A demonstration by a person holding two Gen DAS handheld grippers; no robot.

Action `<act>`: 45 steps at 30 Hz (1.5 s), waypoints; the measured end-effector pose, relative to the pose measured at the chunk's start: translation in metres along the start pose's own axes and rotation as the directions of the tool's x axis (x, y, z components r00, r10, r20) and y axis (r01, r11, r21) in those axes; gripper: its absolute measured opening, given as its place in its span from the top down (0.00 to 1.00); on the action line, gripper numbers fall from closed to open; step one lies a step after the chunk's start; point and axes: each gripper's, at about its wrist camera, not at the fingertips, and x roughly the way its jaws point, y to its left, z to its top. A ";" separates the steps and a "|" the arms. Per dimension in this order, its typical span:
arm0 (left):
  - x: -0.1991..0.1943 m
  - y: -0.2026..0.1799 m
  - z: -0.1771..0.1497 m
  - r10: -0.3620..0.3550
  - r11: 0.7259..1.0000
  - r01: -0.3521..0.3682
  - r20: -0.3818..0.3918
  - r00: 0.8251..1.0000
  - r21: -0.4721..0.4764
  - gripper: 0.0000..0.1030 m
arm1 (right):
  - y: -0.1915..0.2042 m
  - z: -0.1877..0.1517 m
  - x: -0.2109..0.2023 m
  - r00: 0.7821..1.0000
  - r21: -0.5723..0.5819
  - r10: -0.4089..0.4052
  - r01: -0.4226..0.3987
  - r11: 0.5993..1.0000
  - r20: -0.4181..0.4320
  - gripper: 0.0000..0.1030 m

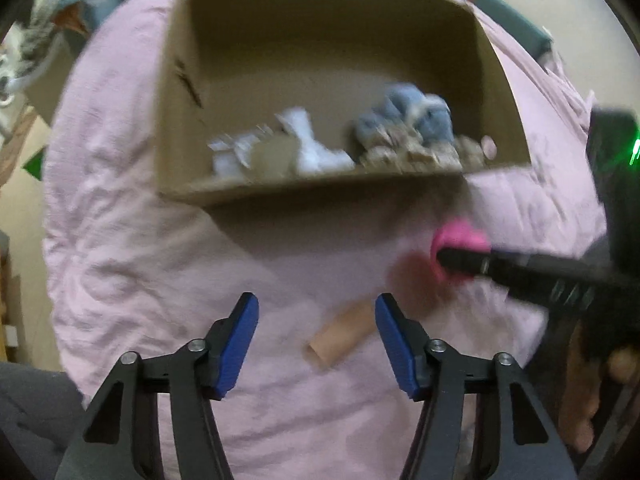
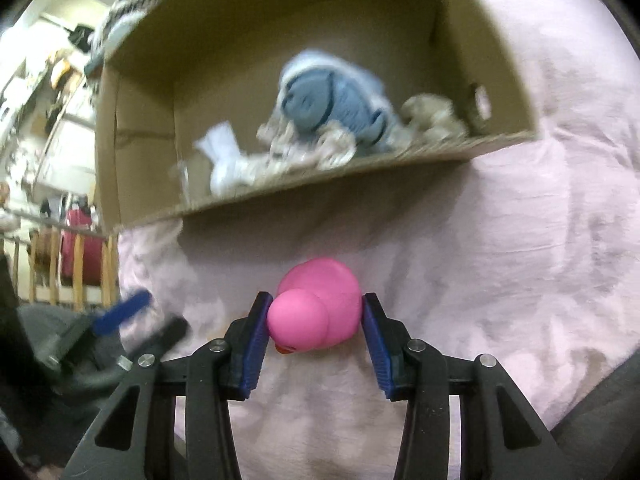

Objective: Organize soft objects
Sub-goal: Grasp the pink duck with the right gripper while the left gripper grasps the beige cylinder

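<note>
Between the pads of our right gripper [image 2: 315, 316] sits the pink duck [image 2: 320, 308], pinched from both sides on the pink sheet [image 2: 520, 280]. Our left gripper [image 1: 316, 320] hangs open over a tan tube [image 1: 340, 334], seen only in the left view. Beyond both, the cardboard box [image 2: 136, 152] already holds a blue plush [image 2: 324, 108] and white pieces [image 1: 308, 148]; duck and tube remain.
</note>
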 end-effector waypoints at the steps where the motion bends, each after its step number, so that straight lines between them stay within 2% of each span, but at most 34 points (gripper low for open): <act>1: 0.004 -0.002 -0.002 -0.009 1.000 0.009 -0.021 1.000 0.010 0.49 | -0.003 0.000 -0.004 1.000 0.012 0.005 -0.005 1.000 0.010 0.54; 4: 0.017 -0.009 -0.005 -0.012 0.998 0.016 -0.076 0.997 0.053 0.55 | -0.011 0.000 -0.012 0.999 0.047 0.022 -0.024 0.999 0.030 0.54; 9: 0.035 -0.015 -0.005 -0.036 0.995 0.049 -0.144 0.989 0.083 0.72 | -0.017 0.004 -0.015 0.999 0.060 0.030 -0.032 0.998 0.034 0.54; 12: 0.037 -0.017 -0.004 0.003 0.994 0.011 -0.124 0.992 0.113 0.77 | -0.016 0.004 -0.014 0.999 0.061 0.026 -0.028 0.998 0.030 0.54; 16: 0.044 -0.024 -0.008 -0.028 0.989 0.051 -0.163 0.986 0.139 0.78 | -0.016 0.002 -0.014 0.999 0.064 0.028 -0.030 0.998 0.031 0.54; 18: 0.047 -0.026 -0.011 -0.019 0.987 0.047 -0.178 0.984 0.154 0.91 | -0.016 0.002 -0.014 0.999 0.062 0.028 -0.030 0.998 0.031 0.54; 20: 0.042 -0.024 -0.010 -0.041 0.989 0.065 -0.170 0.985 0.135 0.95 | -0.013 0.002 -0.012 0.999 0.058 0.026 -0.027 0.998 0.028 0.54; 24: 0.021 -0.014 -0.005 -0.108 0.992 0.114 -0.109 0.988 0.050 0.95 | -0.012 0.002 -0.012 0.999 0.048 0.020 -0.021 0.999 0.027 0.54; 27: 0.002 -0.007 -0.004 -0.115 0.993 0.115 -0.049 0.992 -0.001 0.95 | -0.012 0.002 -0.013 0.999 0.045 0.020 -0.021 0.999 0.031 0.54; 31: -0.025 0.005 -0.006 -0.089 0.995 0.091 0.044 0.995 -0.040 0.95 | -0.010 0.000 -0.014 0.999 0.038 0.018 -0.019 0.999 0.036 0.54; 35: -0.046 0.020 -0.005 -0.068 0.993 0.081 0.143 0.987 -0.091 0.95 | -0.004 -0.002 -0.018 0.998 0.013 0.027 -0.028 1.000 0.054 0.54; 39: -0.061 0.028 0.006 -0.028 0.991 0.057 0.225 0.974 -0.120 0.95 | 0.007 -0.004 -0.032 0.992 -0.034 0.054 -0.050 0.998 0.112 0.54; 41: -0.075 0.039 0.007 -0.016 0.988 0.056 0.266 0.964 -0.142 0.95 | 0.016 -0.003 -0.048 0.983 -0.067 0.067 -0.056 0.996 0.169 0.54; 45: -0.087 0.046 0.024 -0.009 0.981 0.065 0.290 0.957 -0.181 0.95 | 0.030 0.004 -0.079 0.959 -0.121 0.130 -0.102 0.987 0.253 0.54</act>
